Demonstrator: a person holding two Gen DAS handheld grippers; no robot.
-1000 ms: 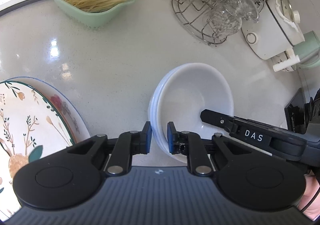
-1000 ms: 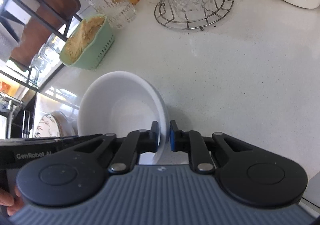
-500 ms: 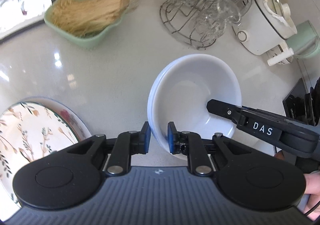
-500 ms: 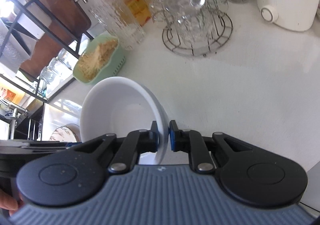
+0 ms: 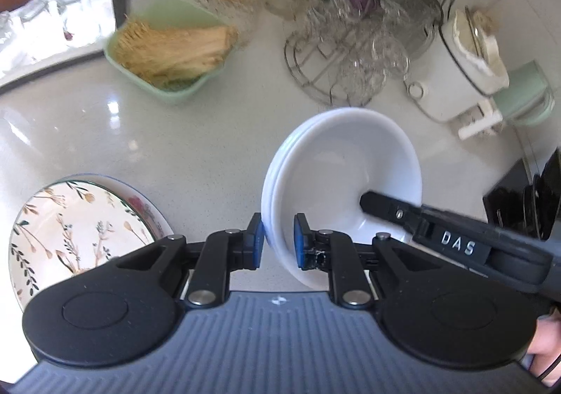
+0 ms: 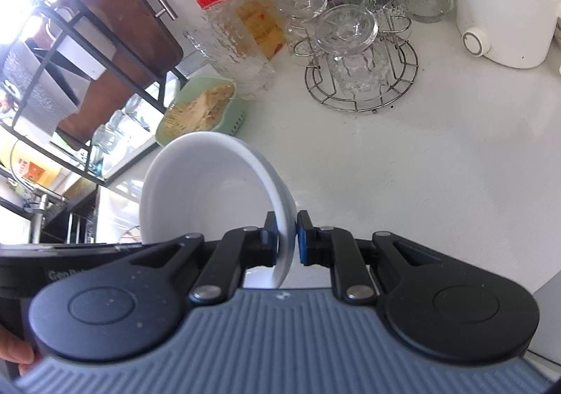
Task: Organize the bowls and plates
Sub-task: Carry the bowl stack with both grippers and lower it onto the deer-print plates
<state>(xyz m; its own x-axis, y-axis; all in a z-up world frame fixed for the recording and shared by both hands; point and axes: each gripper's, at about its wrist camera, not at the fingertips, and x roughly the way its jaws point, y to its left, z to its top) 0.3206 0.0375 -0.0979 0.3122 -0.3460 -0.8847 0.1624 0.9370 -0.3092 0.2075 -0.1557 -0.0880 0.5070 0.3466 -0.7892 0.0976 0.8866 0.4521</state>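
Observation:
A stack of white bowls [image 5: 340, 162] hangs above the pale counter, tilted and held from two sides. My left gripper [image 5: 277, 243] is shut on the stack's near rim, one pad outside and one inside. My right gripper [image 6: 285, 239] is shut on the opposite rim of the white bowls [image 6: 207, 190]. In the left wrist view its black finger [image 5: 385, 208] reaches into the bowl. Floral plates [image 5: 70, 229] lie stacked on the counter at lower left.
A mint basket of dry noodles [image 5: 168, 54] stands at the back, beside a wire rack of glass cups [image 6: 361, 68]. A white cooker [image 6: 501, 8], a red-lidded jar [image 6: 242, 22] and a black shelf rack [image 6: 70, 61] line the far side.
Both grippers have risen with the bowls held between them. The counter, plates and basket look smaller and farther below.

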